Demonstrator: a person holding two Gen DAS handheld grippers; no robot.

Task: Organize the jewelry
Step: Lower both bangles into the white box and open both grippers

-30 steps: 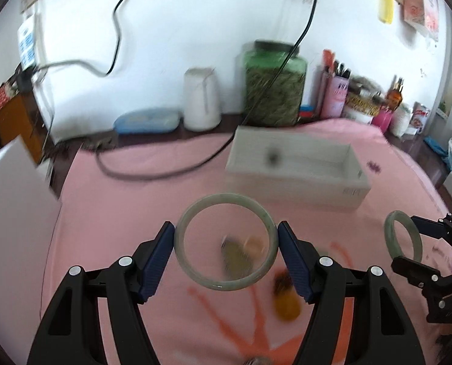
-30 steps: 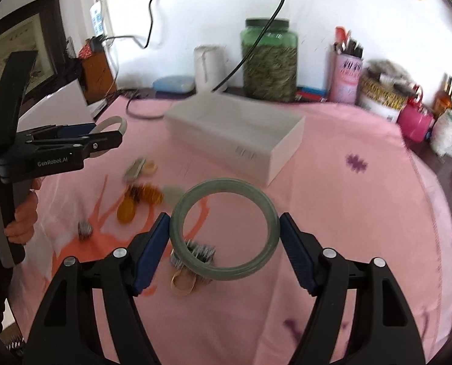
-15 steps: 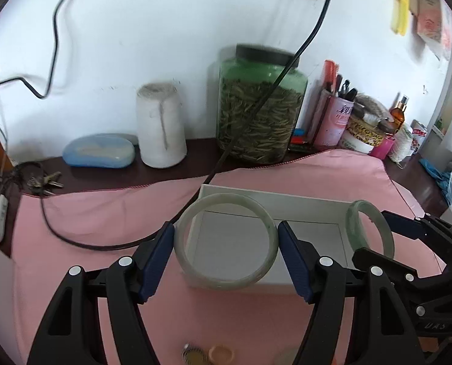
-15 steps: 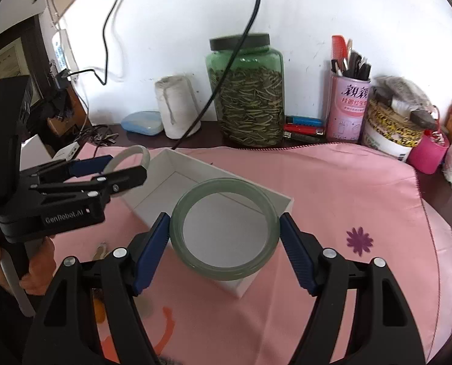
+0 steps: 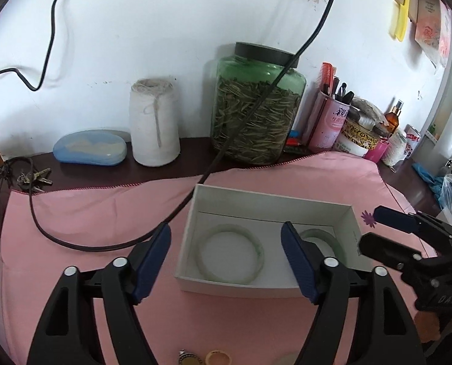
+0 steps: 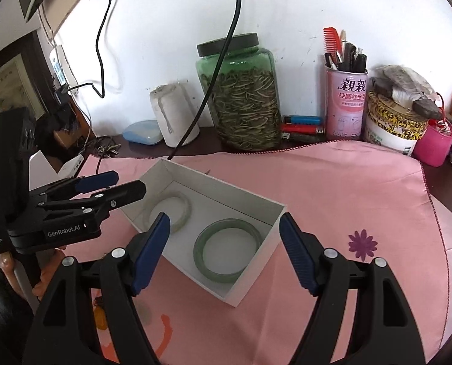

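A white open box (image 5: pixel 271 196) (image 6: pixel 226 182) sits on the pink cloth. Two bangles lie flat inside it. The pale bangle (image 5: pixel 256 254) (image 6: pixel 184 205) is at the box's left end and the greener bangle (image 5: pixel 320 234) (image 6: pixel 222 275) at its right end. My left gripper (image 5: pixel 226 252) (image 6: pixel 128 182) hovers over the pale one, its jaws opening with nothing pressed between the blue pads. My right gripper (image 6: pixel 224 243) (image 5: pixel 370 228) stands open above the green one, which its pads do not touch. In the left wrist view a finger hides part of the green bangle.
Along the wall stand a green glass jar (image 5: pixel 256 106), a white thread spool (image 5: pixel 154 121), a blue case (image 5: pixel 89 149) and a pink tin (image 6: pixel 346 103) of combs. A black cable (image 5: pixel 104 243) crosses the cloth. Small jewelry pieces (image 5: pixel 189 359) lie near me.
Both grippers carried their bangles from the jewelry pile to above the box, then let go. The bangles now lie in the box and the jaws stand wider.
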